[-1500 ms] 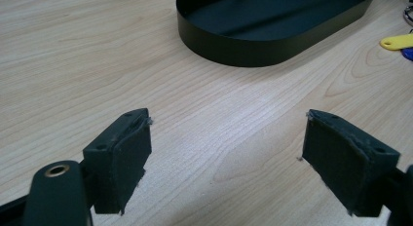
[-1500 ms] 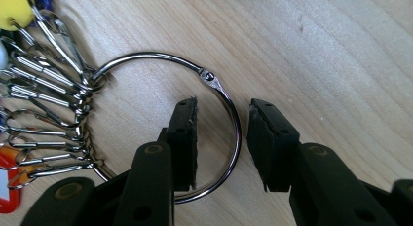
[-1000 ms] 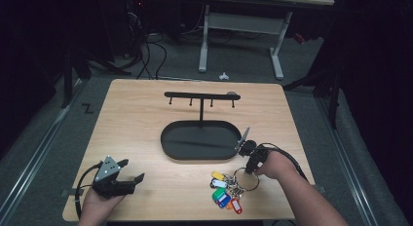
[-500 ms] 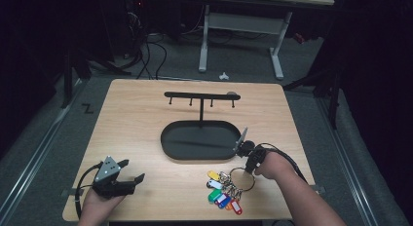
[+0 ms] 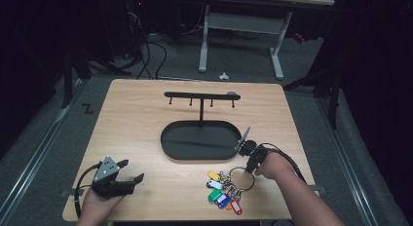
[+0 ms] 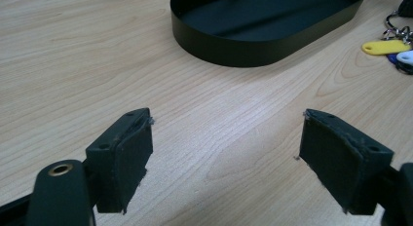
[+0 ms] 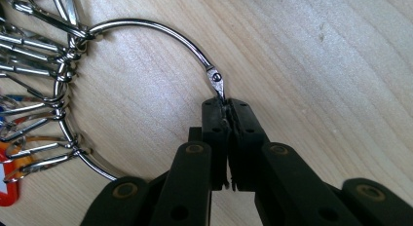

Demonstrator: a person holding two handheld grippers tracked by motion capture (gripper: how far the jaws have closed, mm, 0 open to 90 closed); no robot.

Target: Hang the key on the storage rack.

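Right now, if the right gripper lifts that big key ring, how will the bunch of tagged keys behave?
The right gripper pinches only the thin wire key ring, so it may pivot or slip. The keys hang on loose clips and would probably slide together, dangle and swing. With many metal pieces, it is likely heavy for its size.

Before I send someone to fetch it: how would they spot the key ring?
On the wooden table, look just in front of the black oval tray, toward its right end. The key ring is the large metal loop with coloured key tags, pinched by the right tool.

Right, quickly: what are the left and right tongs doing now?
Left tongs: open, holding nothing, over bare table.
Right tongs: just closed, shut on the key ring.
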